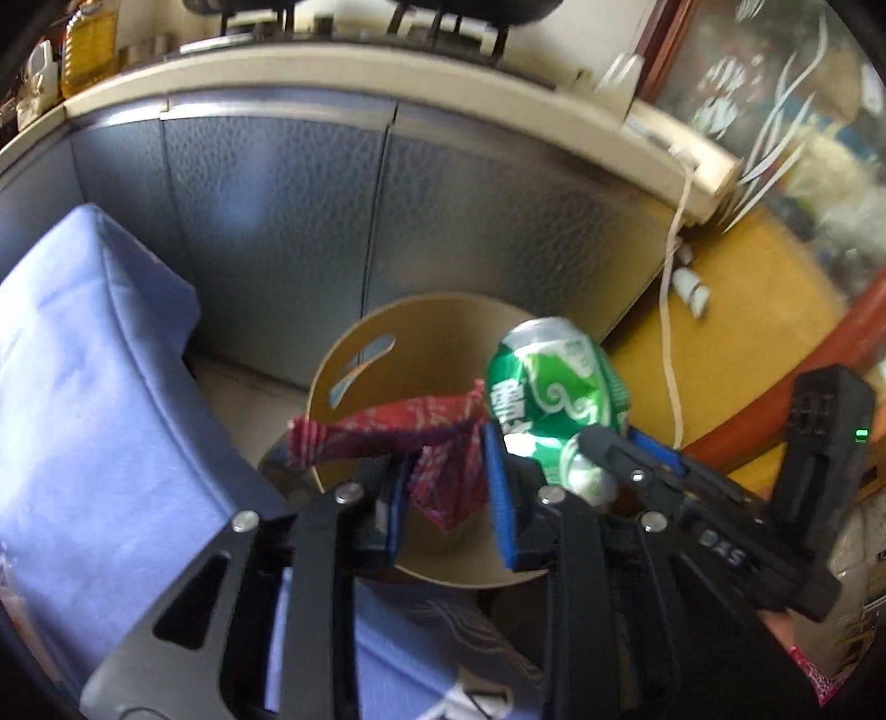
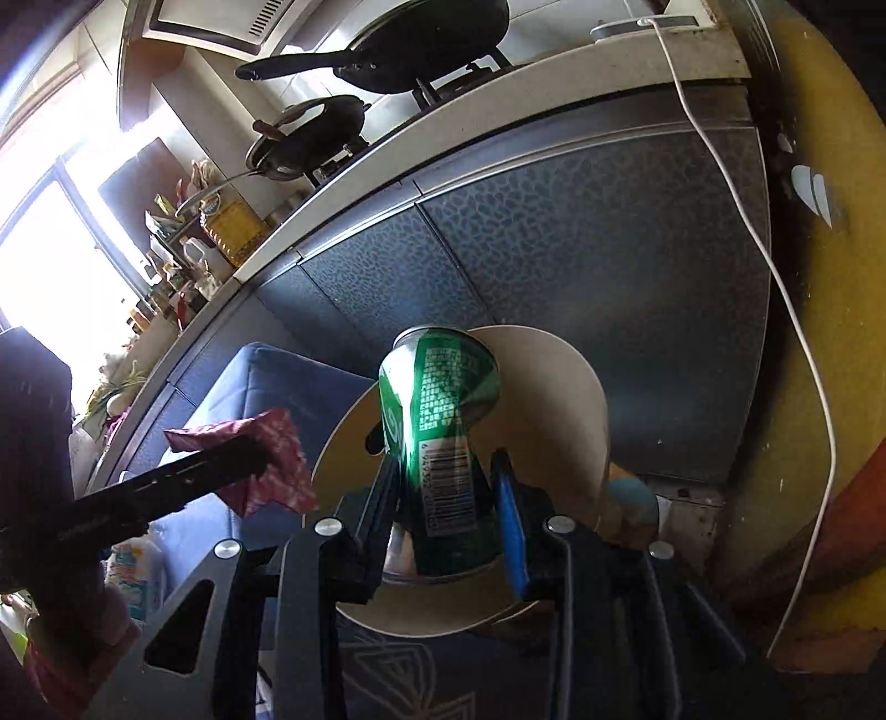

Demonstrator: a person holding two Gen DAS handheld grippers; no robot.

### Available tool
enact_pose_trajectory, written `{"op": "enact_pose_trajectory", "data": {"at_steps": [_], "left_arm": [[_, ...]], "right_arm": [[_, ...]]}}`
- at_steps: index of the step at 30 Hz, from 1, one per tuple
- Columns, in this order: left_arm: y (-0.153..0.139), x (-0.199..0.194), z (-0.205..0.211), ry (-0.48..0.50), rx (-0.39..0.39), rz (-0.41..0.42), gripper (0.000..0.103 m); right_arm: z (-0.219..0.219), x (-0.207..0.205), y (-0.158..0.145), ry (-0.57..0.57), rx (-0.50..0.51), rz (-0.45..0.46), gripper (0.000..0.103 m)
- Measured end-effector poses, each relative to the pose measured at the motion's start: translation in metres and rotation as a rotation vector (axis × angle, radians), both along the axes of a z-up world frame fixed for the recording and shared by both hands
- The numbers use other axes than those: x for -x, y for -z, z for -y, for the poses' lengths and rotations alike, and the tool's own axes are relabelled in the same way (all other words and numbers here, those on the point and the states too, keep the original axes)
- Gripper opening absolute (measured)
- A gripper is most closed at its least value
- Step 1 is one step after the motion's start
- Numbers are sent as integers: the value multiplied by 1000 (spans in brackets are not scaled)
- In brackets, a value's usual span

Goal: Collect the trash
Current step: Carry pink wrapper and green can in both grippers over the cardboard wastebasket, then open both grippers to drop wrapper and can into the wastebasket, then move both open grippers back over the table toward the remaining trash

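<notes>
Left gripper (image 1: 449, 501): jaws closed on a crumpled red patterned wrapper (image 1: 421, 437), pinched between the blue pads (image 1: 501, 493) and sticking out left and upward past the fingertips. Held above the open mouth of a round tan bin (image 1: 354, 354), which shows slot cut-outs in its wall.

Right gripper (image 2: 449, 509): jaws clamped on a dented green drink can (image 2: 443, 421), barcode facing the camera, top end pointing away. Also poised over the bin, just right of the wrapper; in the left wrist view, can and wrapper nearly touching.

Behind the bin: blue-grey textured cabinet doors (image 1: 310, 221) under a pale countertop (image 1: 332, 77). Left of the bin: a blue cushioned seat (image 1: 99, 387), close beside the rim. Right of the bin: a yellow floor (image 1: 747, 310) with a white cable (image 2: 775, 277) hanging down from the counter's edge.

On the countertop, seen from the right wrist: two dark pans (image 2: 421, 50) on a stove, and a bottle of yellow oil (image 2: 235, 227) near a bright window (image 2: 61, 243). Some motion blur in the left wrist view.
</notes>
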State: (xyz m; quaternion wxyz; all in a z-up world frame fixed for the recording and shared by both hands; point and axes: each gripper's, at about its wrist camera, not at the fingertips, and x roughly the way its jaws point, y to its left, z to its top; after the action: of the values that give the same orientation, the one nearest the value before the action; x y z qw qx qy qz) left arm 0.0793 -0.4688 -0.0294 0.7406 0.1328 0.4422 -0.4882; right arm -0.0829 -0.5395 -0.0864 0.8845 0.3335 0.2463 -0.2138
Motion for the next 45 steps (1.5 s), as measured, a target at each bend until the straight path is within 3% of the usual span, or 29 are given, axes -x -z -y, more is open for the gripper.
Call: {"op": "enact_pose_trajectory", "data": {"at_steps": [2,4,6,12,17,22,27,35,37,40,45], "left_arm": [[15,-4,12,-11,-70,-14,50],[22,-6,16,-30,-104,-14,63],[21,-8,14,-39,-101,-16,64],[-13,0,-22,-57,-3,-1,64],[-44,18,-87,-61,103,44,64],[-54,33,-170,-103,135,85,64],[-42,42,-265,-215,124,110,64],[-11,47,-406,-540,20,209,64],[-5,43,-423,-600,-4,221,64],[0,40,-438,-642,-27,257,64],[9,37,-450,-642,-45,301,64]], "right_arm": [[2,-3,5,-5,-17,4,39],[1,-6,8,5,-17,7,48],[0,-3,5,22,-5,18,55],[-9,10,-21,42,10,69,55],[-34,3,-46,0,2,129,55],[-79,-20,-64,-111,14,149,55],[-130,-48,-68,-234,1,127,55],[-240,-92,-72,-514,46,59,55],[-268,-101,-72,-583,48,46,55],[-299,-112,-67,-678,-28,30,53],[-320,-124,-53,-727,-117,-29,50]]}}
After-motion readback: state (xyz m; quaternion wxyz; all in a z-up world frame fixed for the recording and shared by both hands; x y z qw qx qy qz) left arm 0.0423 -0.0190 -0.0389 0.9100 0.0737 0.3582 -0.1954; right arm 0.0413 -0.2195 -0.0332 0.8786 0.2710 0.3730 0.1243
